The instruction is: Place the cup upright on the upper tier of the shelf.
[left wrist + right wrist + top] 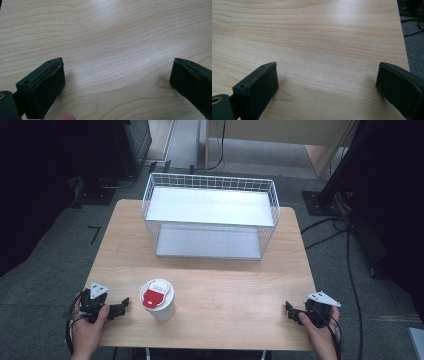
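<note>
A white paper cup (159,300) with a white lid and a red label stands upright near the front of the wooden table (225,280), left of centre. My left gripper (120,307) rests at the front left corner, just left of the cup and apart from it. It is open (117,72), with bare wood between its jaws. My right gripper (292,312) lies at the front right corner, far from the cup. It is open (327,75) too, holding nothing.
A white wire basket shelf (210,215) with two tiers stands at the back centre of the table. The table's right edge (404,50) runs close to my right gripper. Cables (345,235) trail on the grey floor to the right.
</note>
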Available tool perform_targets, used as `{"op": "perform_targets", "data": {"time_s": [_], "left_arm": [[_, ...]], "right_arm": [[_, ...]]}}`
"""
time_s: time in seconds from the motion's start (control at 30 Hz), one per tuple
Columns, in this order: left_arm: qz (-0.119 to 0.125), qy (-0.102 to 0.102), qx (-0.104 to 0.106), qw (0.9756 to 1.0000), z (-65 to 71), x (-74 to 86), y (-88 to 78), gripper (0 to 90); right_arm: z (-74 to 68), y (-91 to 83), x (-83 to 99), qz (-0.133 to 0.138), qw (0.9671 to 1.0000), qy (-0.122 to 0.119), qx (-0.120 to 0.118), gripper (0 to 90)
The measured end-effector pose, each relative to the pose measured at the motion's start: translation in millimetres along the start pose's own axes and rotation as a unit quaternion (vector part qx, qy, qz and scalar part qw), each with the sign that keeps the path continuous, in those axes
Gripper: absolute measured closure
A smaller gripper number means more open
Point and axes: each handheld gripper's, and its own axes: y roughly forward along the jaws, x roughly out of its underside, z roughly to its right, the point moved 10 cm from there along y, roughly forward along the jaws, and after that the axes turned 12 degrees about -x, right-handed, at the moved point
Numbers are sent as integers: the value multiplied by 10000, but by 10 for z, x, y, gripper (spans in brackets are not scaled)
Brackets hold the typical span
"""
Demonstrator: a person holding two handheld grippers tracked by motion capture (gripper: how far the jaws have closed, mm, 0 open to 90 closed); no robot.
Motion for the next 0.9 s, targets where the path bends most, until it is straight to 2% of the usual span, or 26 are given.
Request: {"op": "perform_targets", "data": {"time_s": [0.13, 0.2, 0.23, 0.27, 0.3, 0.33, 0.4, 0.43, 0.47, 0.5, 0.53, 0.6, 0.63, 0.67, 0.7, 0.73, 0.8, 0.83, 0.87, 0.9], "left_arm": [[100, 71, -11, 9999, -4, 7, -39, 4], [267, 42, 96, 9996, 8, -18, -89, 4], [267, 42, 96, 9996, 8, -18, -89, 4], [474, -34, 381, 9981, 63, -49, -153, 4], [589, -17, 537, 9968, 99, -63, -186, 4], [589, -17, 537, 9968, 99, -63, -186, 4], [805, -37, 956, 9922, 201, -93, -273, 4], [865, -93, 1082, 9903, 245, -103, -293, 4], [865, -93, 1082, 9903, 245, -103, -293, 4], [930, -21, 1242, 9879, 324, -109, -326, 5], [930, -21, 1242, 9879, 324, -109, -326, 4], [996, 26, 1420, 9848, 419, -114, -371, 4], [996, 26, 1420, 9848, 419, -114, -371, 4], [1099, 3, 1541, 9819, 470, -123, -418, 4], [1099, 3, 1541, 9819, 470, -123, -418, 4], [1241, 45, 1671, 9781, 524, -141, -475, 4], [1365, 52, 1781, 9745, 575, -167, -524, 4], [1365, 52, 1781, 9745, 575, -167, -524, 4], [1466, 83, 1905, 9706, 627, -186, -569, 4], [1485, 80, 1941, 9696, 646, -192, -579, 4]], "right_arm": [[-5, 1, 1, -2, 10000, -2, -16, 38], [-6, 3, -1, 3, 10000, -12, -23, 38], [-7, 3, -1, 2, 10000, -12, -23, 38], [-7, 3, -1, 2, 10000, -13, -23, 38], [-7, 3, -1, 2, 10000, -13, -23, 38], [-7, 3, -1, 2, 10000, -13, -23, 38], [-8, 4, -2, 1, 10000, -23, -32, 38], [-10, 4, -1, 1, 10000, -23, -37, 38], [-10, 4, -1, 1, 10000, -23, -37, 38], [-12, 4, 0, -6, 10000, -26, -45, 38], [-12, 4, 0, -6, 10000, -26, -45, 38], [-12, 4, 0, -5, 10000, -27, -45, 38], [-12, 4, 0, -5, 10000, -27, -45, 38], [-13, 4, 0, -5, 10000, -26, -46, 38], [-12, 4, 0, -4, 10000, -28, -44, 38], [-12, 4, 0, -5, 10000, -27, -45, 38], [-11, 4, -1, -3, 10000, -32, -43, 38], [-11, 4, -1, -3, 10000, -32, -43, 38], [-11, 3, 0, -5, 10000, -31, -41, 38], [-11, 4, -1, -5, 10000, -32, -41, 38]]}}
